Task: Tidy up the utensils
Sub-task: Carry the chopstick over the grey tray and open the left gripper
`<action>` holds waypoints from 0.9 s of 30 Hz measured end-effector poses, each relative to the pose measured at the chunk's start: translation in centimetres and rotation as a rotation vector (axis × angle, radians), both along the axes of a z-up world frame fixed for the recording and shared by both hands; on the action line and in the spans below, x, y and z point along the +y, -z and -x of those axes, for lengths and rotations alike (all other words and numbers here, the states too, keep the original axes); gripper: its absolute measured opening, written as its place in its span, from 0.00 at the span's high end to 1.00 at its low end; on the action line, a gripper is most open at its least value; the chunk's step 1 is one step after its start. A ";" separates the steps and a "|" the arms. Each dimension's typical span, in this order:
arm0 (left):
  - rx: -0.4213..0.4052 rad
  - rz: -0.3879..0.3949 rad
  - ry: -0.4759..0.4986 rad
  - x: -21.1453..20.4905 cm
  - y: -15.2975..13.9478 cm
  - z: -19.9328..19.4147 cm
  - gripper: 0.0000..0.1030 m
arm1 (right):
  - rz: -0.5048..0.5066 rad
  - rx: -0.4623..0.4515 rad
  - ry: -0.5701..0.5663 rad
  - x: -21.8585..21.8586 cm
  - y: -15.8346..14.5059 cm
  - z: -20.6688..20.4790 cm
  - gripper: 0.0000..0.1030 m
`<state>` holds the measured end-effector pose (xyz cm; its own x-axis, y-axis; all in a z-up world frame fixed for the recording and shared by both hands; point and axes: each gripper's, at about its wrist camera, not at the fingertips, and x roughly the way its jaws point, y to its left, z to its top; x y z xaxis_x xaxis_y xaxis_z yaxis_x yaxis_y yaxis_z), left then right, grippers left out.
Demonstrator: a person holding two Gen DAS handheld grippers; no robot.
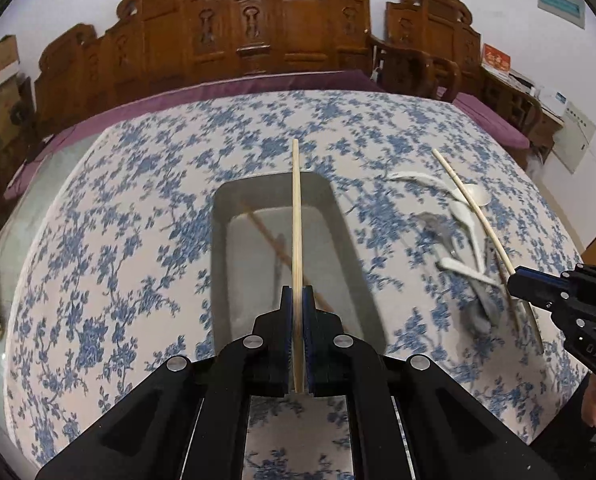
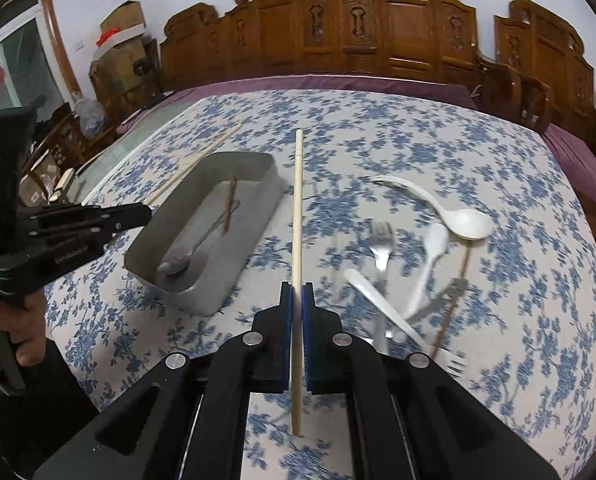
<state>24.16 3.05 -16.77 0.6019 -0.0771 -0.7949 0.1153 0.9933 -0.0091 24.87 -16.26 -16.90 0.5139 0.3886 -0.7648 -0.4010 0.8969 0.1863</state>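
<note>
My left gripper point(image 1: 296, 296) is shut on a pale chopstick point(image 1: 296, 216) and holds it above the grey metal tray point(image 1: 340, 216). The tray holds a brown chopstick point(image 1: 271, 242) and a metal spoon point(image 2: 177, 264). My right gripper point(image 2: 296, 292) is shut on a second pale chopstick point(image 2: 298, 216), above the cloth just right of the tray point(image 2: 257, 208). In the left wrist view the right gripper point(image 1: 516, 282) sits over a pile of white spoons point(image 1: 468, 216) and forks. In the right wrist view the left gripper point(image 2: 145, 212) is at the tray's left side.
A blue floral tablecloth point(image 1: 137, 220) covers the table. Right of the tray lie white plastic spoons point(image 2: 466, 222), metal forks point(image 2: 382, 240) and a brown chopstick point(image 2: 454, 296). A carved wooden bench point(image 2: 378, 40) with purple cushions stands behind the table.
</note>
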 end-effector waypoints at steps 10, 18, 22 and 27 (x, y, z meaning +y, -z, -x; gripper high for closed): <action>0.072 0.037 -0.010 1.8 3.0 -0.7 0.96 | 0.025 0.012 -0.049 3.8 0.4 -0.8 0.94; 0.084 0.085 -0.004 2.6 3.9 -1.4 0.96 | 0.039 0.020 -0.066 5.7 0.6 -1.4 0.94; 0.078 0.085 0.004 2.4 4.0 -1.6 0.96 | 0.050 0.018 -0.073 6.4 0.6 -1.6 0.94; 0.064 0.081 0.013 2.3 4.0 -2.1 0.96 | 0.051 0.022 -0.071 6.7 0.7 -2.3 0.94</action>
